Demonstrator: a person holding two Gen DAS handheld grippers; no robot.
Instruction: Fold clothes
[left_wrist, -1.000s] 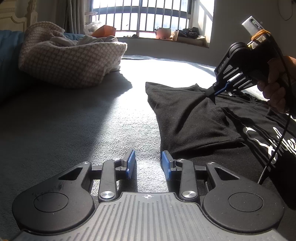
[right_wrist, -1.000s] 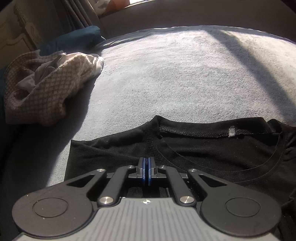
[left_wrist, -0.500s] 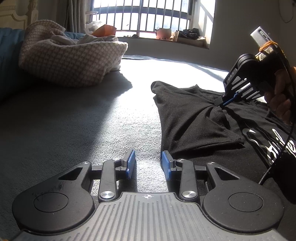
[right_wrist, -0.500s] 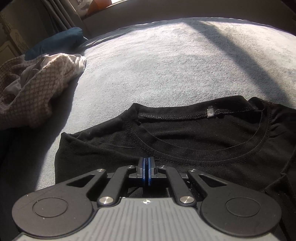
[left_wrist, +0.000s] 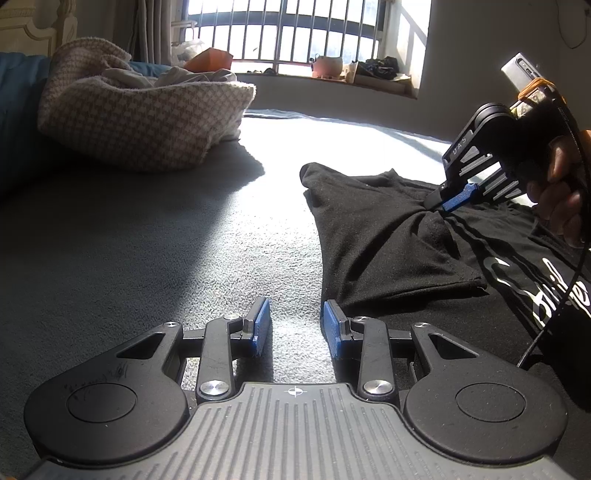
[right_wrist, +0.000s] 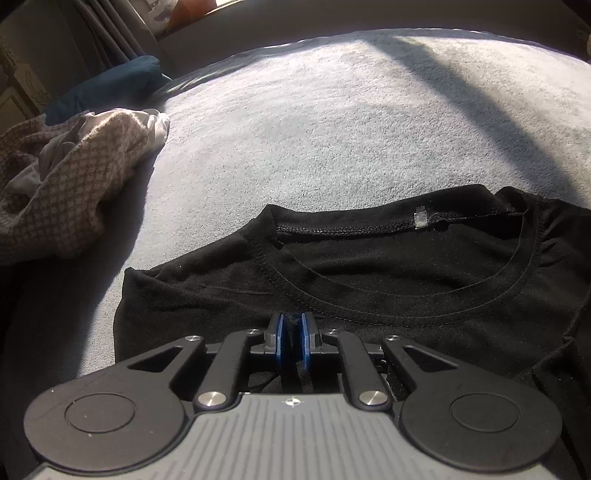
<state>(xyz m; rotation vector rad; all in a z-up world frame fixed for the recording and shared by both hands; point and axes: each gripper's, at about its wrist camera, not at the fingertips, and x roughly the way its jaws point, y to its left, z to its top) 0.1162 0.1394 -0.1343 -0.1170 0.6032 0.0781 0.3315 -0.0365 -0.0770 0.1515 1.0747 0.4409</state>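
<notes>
A wide grey bed (left_wrist: 155, 236) fills both views, sunlit across its middle. At about ten o'clock in the left wrist view sits a heap of checked beige blanket (left_wrist: 147, 118) with pale clothes bundled inside, well apart from the work. The task's thing, a black T-shirt (right_wrist: 388, 280), lies flat on the bed with its neckline toward twelve o'clock in the right wrist view and its white lettering (left_wrist: 546, 291) at four o'clock in the left wrist view; its sleeve side is already folded in over the body. The right claw (right_wrist: 291, 341) sits on the shirt just below the collar, its blue pads parting right now, with a ridge of black cloth between them that no longer looks tightly pinched. The left claw (left_wrist: 295, 326) rests low at the shirt's near edge, partly open and gripping nothing, only bare bed between its pads. To finish this release well, the right claw likely should open fully before lifting straight away, so the pads do not drag the fold askew, while the left claw could press the near edge to hold the fold flat.
</notes>
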